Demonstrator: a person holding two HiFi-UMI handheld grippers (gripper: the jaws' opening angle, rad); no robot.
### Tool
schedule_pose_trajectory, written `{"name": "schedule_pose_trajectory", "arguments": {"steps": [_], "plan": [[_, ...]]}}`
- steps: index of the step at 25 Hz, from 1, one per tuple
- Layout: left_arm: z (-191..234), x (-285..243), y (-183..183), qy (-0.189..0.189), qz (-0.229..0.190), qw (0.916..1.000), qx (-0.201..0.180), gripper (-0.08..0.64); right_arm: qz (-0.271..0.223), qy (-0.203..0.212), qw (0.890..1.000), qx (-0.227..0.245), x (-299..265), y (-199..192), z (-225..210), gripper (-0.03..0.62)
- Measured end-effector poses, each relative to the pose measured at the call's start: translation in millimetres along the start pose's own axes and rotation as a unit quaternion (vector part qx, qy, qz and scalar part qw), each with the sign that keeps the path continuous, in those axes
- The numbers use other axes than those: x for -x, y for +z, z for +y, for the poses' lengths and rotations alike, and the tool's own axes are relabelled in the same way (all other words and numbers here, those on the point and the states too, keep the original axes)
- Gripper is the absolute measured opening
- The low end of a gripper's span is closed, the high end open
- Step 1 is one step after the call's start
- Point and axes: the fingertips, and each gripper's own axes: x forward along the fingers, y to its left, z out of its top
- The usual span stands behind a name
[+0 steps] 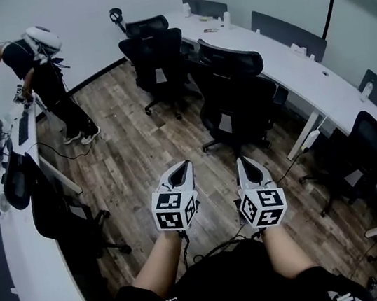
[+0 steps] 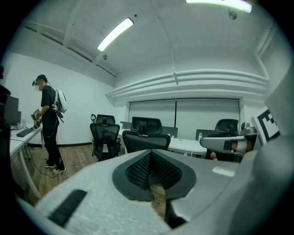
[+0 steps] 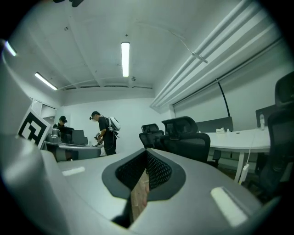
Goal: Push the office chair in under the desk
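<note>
A black office chair (image 1: 235,95) stands on the wood floor a little out from the long curved white desk (image 1: 281,61), its back toward me. It shows as the near chair (image 2: 144,136) in the left gripper view and as the chair (image 3: 186,137) in the right gripper view. My left gripper (image 1: 178,176) and right gripper (image 1: 249,168) are held side by side over the floor, short of the chair and not touching it. Both the left gripper (image 2: 150,156) and the right gripper (image 3: 146,159) are shut with nothing between their jaws.
A second black chair (image 1: 155,58) stands further along the desk and a third (image 1: 367,148) at the right. A person (image 1: 42,70) stands at the left by another white desk (image 1: 28,292) with monitors and a chair (image 1: 51,212). A cable lies on the floor.
</note>
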Motion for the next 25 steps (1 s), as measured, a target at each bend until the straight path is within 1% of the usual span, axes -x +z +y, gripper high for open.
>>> {"name": "schedule_pose_trajectory", "arguments": {"steps": [4, 8, 14, 17, 20, 25], "plan": [[14.6, -4.4, -3.7, -0.008, 0.006, 0.9999, 0.007, 0.005, 0.006, -0.009, 1.000, 0.005, -8.7, -3.1, 3.9, 0.008], [27.9, -10.9, -9.1, -0.009, 0.012, 0.9998, 0.011, 0.005, 0.009, -0.021, 1.000, 0.014, -21.4, -2.1, -3.4, 0.008], [58.6, -32.9, -14.4, -0.001, 0.020, 0.9997, 0.009, 0.005, 0.007, -0.027, 1.000, 0.014, -59.4, -5.4, -13.2, 0.008], [75.8, -51.4, -12.4, 0.007, 0.028, 0.9996, 0.003, 0.005, 0.003, -0.027, 1.000, 0.014, -84.8, -2.4, -19.1, 0.008], [94.1, -78.2, -4.9, 0.010, 0.025, 0.9996, 0.003, 0.005, -0.005, -0.029, 0.999, 0.020, -114.8, 6.0, -30.4, 0.008], [117.2, -131.9, 5.3, 0.003, 0.028, 0.9996, 0.007, 0.005, -0.002, -0.040, 0.999, 0.024, -167.3, 15.3, -59.6, 0.008]]}}
